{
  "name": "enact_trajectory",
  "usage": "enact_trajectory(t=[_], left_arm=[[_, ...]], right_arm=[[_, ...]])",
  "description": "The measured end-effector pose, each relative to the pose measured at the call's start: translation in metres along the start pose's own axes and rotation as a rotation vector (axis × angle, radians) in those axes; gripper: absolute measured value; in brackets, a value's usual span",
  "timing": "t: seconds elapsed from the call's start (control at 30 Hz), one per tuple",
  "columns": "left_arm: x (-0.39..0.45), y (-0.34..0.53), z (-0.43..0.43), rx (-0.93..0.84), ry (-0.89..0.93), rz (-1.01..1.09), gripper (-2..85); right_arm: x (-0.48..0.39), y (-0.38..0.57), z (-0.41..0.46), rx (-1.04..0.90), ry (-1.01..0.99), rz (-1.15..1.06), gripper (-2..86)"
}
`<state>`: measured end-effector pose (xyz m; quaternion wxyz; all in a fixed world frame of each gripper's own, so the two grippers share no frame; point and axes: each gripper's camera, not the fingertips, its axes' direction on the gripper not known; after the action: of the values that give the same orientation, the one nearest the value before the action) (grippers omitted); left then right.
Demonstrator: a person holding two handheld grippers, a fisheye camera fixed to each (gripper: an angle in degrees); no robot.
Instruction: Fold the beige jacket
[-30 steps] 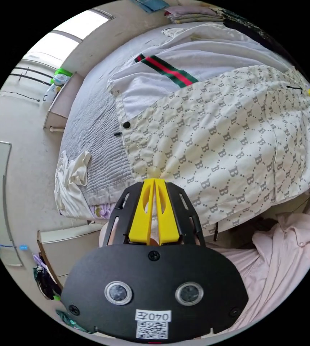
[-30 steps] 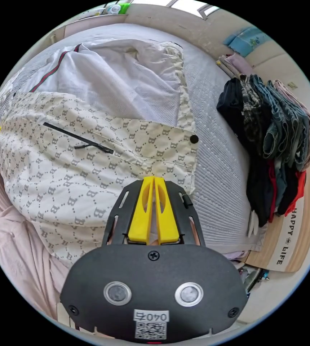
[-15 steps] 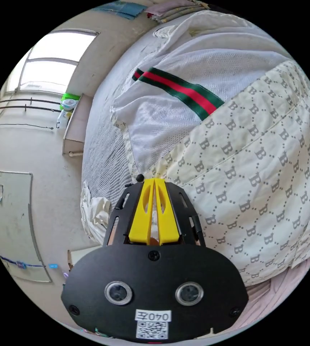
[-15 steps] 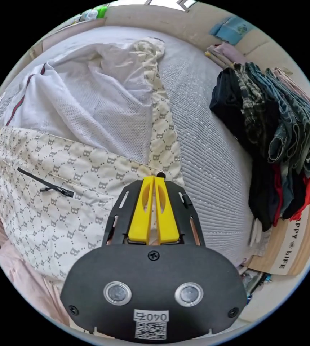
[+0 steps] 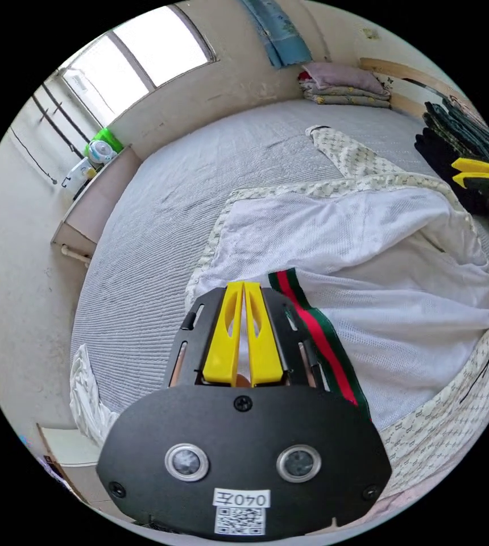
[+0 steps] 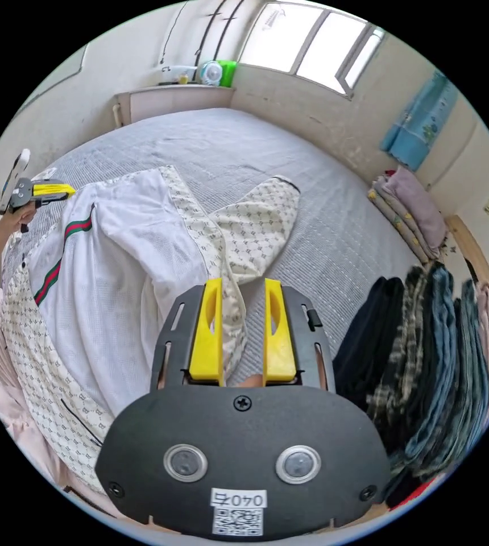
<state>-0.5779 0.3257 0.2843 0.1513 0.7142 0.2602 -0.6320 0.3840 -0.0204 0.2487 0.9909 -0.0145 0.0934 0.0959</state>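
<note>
Up close, the left gripper (image 5: 243, 290) has its yellow jaws pressed together, and white mesh lining shows in the slit between them, though whether they truly pinch the cloth cannot be told; in the right gripper view this same gripper (image 6: 57, 189) sits at the far left edge of the jacket, held in a person's hand (image 6: 12, 215). The right gripper (image 6: 243, 287) stands with its jaws well apart, holding nothing, and the patterned front edge of the beige jacket (image 6: 114, 273) runs up between them beneath the tips. The jacket lies spread on the grey bed (image 5: 187, 187) with its white mesh lining (image 5: 381, 273) facing up and a green-and-red stripe (image 5: 318, 335) just right of the left gripper's jaws. One patterned sleeve (image 6: 256, 222) stretches out toward the far side of the bed. To the right of the jacket, a row of dark folded clothes (image 6: 426, 364) sits along the bed's edge, and farther off a small stack of folded bedding (image 6: 409, 210) rests near the wall. A window (image 6: 307, 45) lights the far wall, with a low shelf (image 6: 170, 102) below it to the left.
</note>
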Motion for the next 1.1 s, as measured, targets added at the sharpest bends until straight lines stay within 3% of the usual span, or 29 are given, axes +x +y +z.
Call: enact_trajectory(t=[0.07, 0.13, 0.17, 0.27, 0.33, 0.4, 0.5, 0.63, 0.9, 1.03, 1.1], left_arm=[[-0.017, -0.02, 0.008, 0.01, 0.099, -0.053, -0.9], [-0.028, -0.029, 0.012, 0.009, 0.167, -0.086, -0.9], [-0.035, -0.033, 0.012, 0.011, 0.195, -0.103, -0.9], [-0.059, -0.028, 0.002, 0.051, 0.174, -0.13, -0.9], [-0.077, -0.015, -0.01, 0.095, 0.106, -0.157, -0.9], [-0.099, 0.004, -0.026, 0.148, 0.031, -0.199, -0.9], [-0.136, 0.041, -0.043, 0.162, -0.031, -0.29, -0.9], [-0.182, 0.086, -0.043, 0.068, -0.012, -0.369, -0.9], [-0.261, 0.106, -0.046, 0.066, 0.135, -0.465, 3.0], [-0.289, 0.07, -0.007, -0.033, 0.303, -0.407, 7.2], [-0.289, 0.056, 0.022, -0.148, 0.323, -0.351, 8.0]], right_arm=[[-0.003, -0.025, 0.026, -0.085, -0.069, -0.029, 10.1], [-0.012, -0.047, 0.058, -0.238, -0.134, -0.06, 0.5], [-0.017, -0.05, 0.059, -0.245, -0.111, -0.075, 0.2], [-0.072, -0.042, 0.007, -0.045, 0.165, -0.245, -0.7], [-0.155, 0.012, -0.067, 0.207, 0.262, -0.508, -0.8], [-0.225, 0.078, -0.104, 0.311, 0.315, -0.753, -0.7], [-0.303, 0.179, -0.106, 0.189, 0.383, -1.012, 0.1], [-0.297, 0.222, -0.107, -0.085, 0.3, -0.788, 4.7], [-0.162, 0.18, -0.208, 0.049, 0.163, -0.2, 9.8], [-0.089, 0.159, -0.236, 0.104, -0.245, 0.042, 13.6], [-0.064, 0.152, -0.24, 0.111, -0.306, 0.137, 13.9]])
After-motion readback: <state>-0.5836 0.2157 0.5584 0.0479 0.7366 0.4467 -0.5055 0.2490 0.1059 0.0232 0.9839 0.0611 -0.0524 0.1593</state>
